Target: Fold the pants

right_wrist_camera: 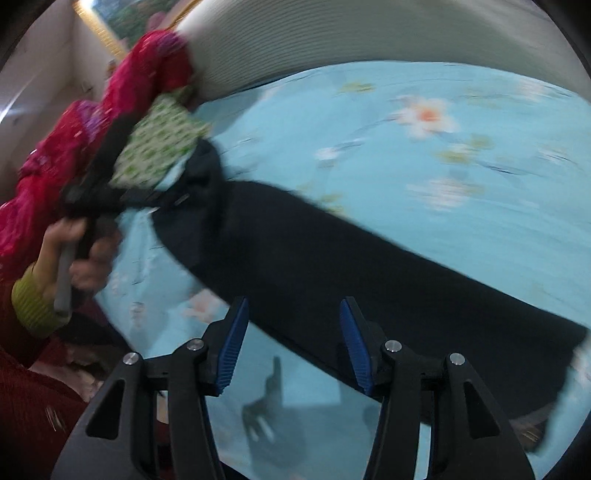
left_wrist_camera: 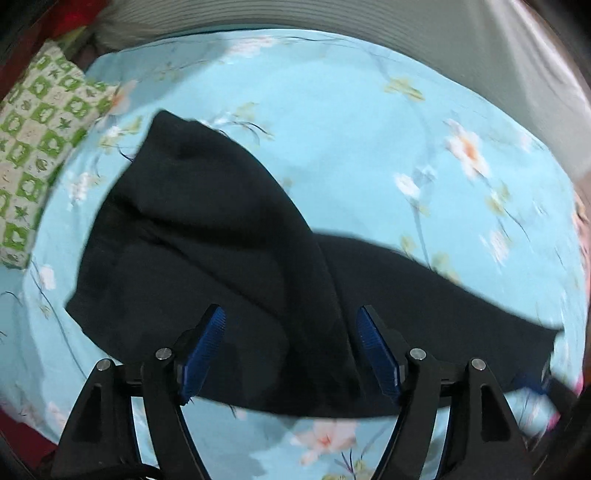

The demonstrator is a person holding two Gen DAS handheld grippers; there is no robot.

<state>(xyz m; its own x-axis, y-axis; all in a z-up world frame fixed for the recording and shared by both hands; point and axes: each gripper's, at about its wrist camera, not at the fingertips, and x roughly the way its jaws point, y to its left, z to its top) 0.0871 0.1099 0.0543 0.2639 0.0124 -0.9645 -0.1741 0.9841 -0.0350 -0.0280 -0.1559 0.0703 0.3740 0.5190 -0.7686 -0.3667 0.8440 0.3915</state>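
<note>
The black pants (left_wrist_camera: pixel 229 266) lie spread on a bed covered with a light-blue floral sheet (left_wrist_camera: pixel 351 147). In the left wrist view the left tongs (left_wrist_camera: pixel 290 345) stand wide apart, their blue ribbed pads (left_wrist_camera: pixel 205 350) clear of each other and gripping nothing; the broad, folded-over part of the pants sits directly ahead of and beneath them, with its near hem running across just under the fingertips. From there one long section of the pants stretches away to the right of the left tongs, ending near the right edge of the view. Far ahead and to the left of these tongs lies a green-and-white patterned pillow (left_wrist_camera: pixel 40 147) at the sheet's edge, and beyond the bed runs a pale ribbed headboard (left_wrist_camera: pixel 295 18).

In the right wrist view the right tongs (right_wrist_camera: pixel 291 343) are also spread wide and hold nothing. The pants (right_wrist_camera: pixel 332 266) cross just ahead of them as a dark band, from the upper left down to the right, and the band's near edge passes between the two blue pads (right_wrist_camera: pixel 232 350). Well off to the left of the right tongs, the person's left hand (right_wrist_camera: pixel 85 254) grips the handle of the other tool, blurred, which reaches the far end of the pants. Behind it are the green patterned pillow (right_wrist_camera: pixel 159 147) and a red-and-pink patterned cloth (right_wrist_camera: pixel 110 110). The shadow of the tongs (right_wrist_camera: pixel 269 402) falls on the sheet below them. Both views are smeared by motion blur.
</note>
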